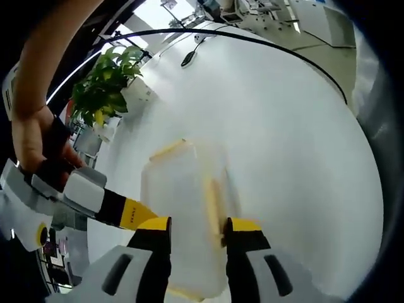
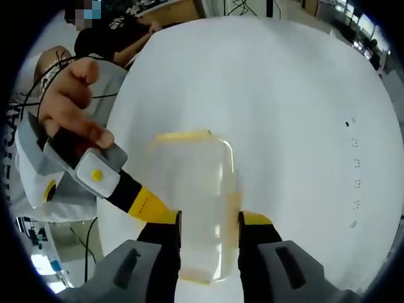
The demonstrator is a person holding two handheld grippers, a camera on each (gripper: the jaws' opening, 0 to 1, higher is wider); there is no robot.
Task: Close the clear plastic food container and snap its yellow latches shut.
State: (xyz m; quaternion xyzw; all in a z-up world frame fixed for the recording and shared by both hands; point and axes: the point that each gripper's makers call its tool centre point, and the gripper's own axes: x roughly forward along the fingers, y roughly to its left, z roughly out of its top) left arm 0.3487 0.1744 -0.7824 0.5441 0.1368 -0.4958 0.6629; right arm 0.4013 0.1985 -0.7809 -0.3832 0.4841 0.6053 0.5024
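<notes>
Container (image 2: 192,189) lies between right gripper (image 2: 209,230) jaws on table (image 2: 303,113).

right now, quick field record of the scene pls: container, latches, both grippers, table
container: clear plastic food container lying on the white table
latches: yellow, one on far edge, one along the side
left gripper: open, jaws either side of the container
right gripper: open, jaws either side of the container
nearby: potted plant at the table edge
</notes>
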